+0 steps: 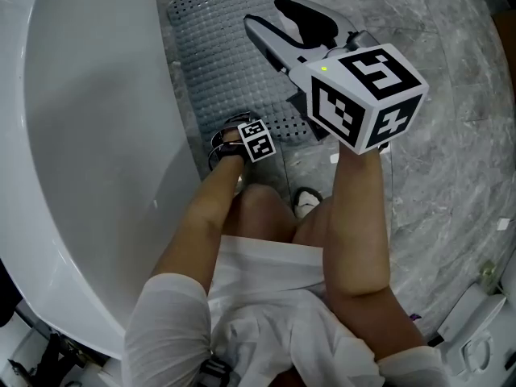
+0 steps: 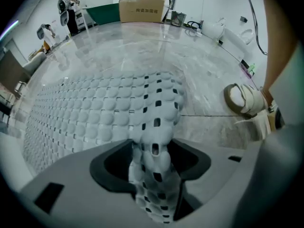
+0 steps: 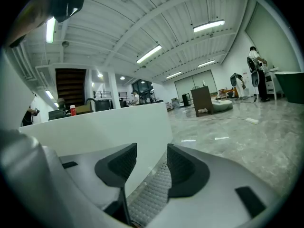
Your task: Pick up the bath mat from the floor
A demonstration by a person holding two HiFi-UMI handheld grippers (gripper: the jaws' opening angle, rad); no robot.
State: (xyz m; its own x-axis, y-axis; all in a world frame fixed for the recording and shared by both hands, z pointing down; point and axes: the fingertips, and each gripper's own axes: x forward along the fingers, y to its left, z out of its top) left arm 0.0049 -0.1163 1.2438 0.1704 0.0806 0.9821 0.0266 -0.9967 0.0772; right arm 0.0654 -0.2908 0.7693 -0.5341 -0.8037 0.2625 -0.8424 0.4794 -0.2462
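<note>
A grey bath mat (image 1: 226,55) with bumps and holes lies on the marble floor beside the white tub. At its near end, low by the tub wall, is my left gripper (image 1: 228,145). In the left gripper view a raised fold of the mat (image 2: 154,127) stands between the two dark pads, and my left gripper (image 2: 153,151) is shut on it. The rest of the mat (image 2: 85,113) lies flat ahead. My right gripper (image 1: 266,14) hangs above the mat's middle, open and empty. Its own view shows the mat (image 3: 154,191) below the parted pads of the right gripper (image 3: 152,163).
The white bathtub (image 1: 81,135) runs along the left, close to the mat's edge, and its wall (image 3: 95,132) fills the right gripper view's left. A person's shoe (image 1: 306,201) stands just behind the mat. A cardboard box (image 2: 142,8) sits far across the floor.
</note>
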